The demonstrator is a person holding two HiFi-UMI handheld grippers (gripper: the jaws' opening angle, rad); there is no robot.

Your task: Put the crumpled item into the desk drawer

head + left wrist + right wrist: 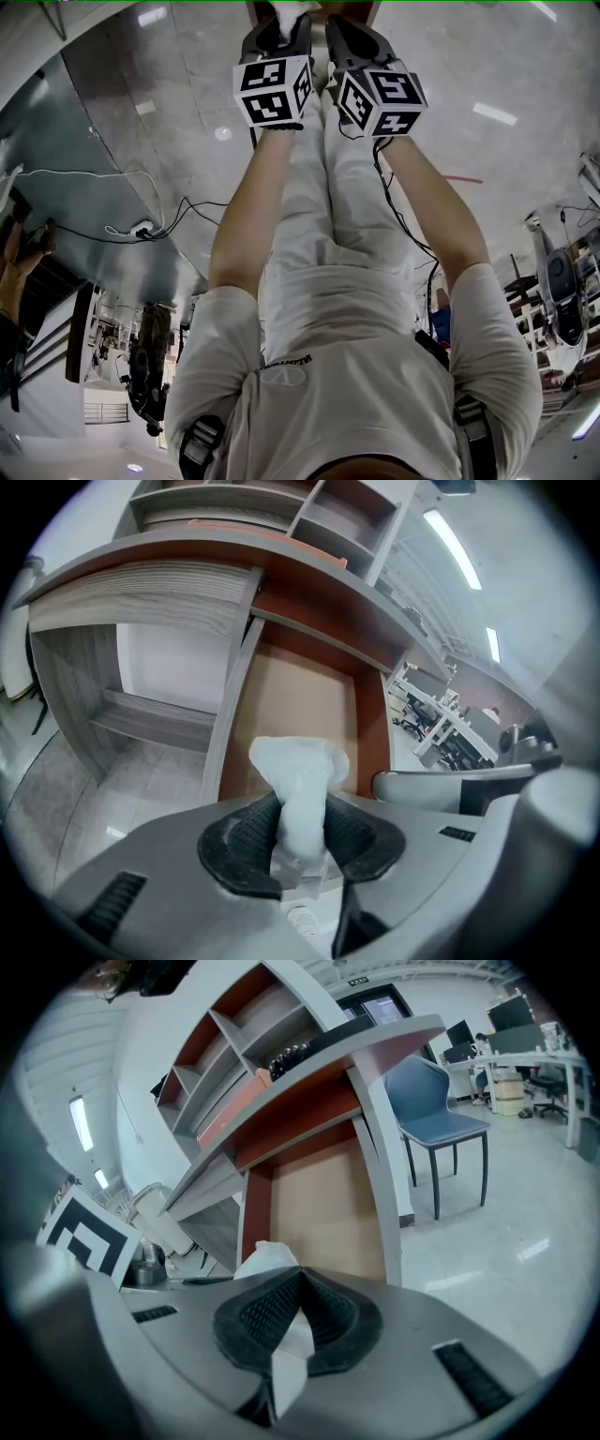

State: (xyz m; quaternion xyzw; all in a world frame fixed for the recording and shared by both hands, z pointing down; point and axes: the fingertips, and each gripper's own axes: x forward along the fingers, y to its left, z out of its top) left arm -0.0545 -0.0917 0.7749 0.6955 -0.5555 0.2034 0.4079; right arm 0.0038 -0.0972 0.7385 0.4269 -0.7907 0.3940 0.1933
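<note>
The left tongs pinch the white crumpled paper wad above the open reddish-brown wooden drawer; the right tongs are closed on nothing. Let go from this height, the light wad could drift past the drawer's side onto the glossy grey floor.

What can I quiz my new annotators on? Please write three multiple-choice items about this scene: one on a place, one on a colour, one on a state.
1. Where is the white crumpled paper wad?
A) between the left tool's pads
B) on the floor
C) on a shelf

2. What colour is the wooden desk drawer's bottom?
A) blue
B) light brown
C) black

3. The drawer is:
A) shut
B) lying on the floor
C) pulled open

Answers: 1 A, the black pads pinch the wad. 2 B, the tan panel shows beyond the wad. 3 C, the drawer's inside lies exposed.
</note>
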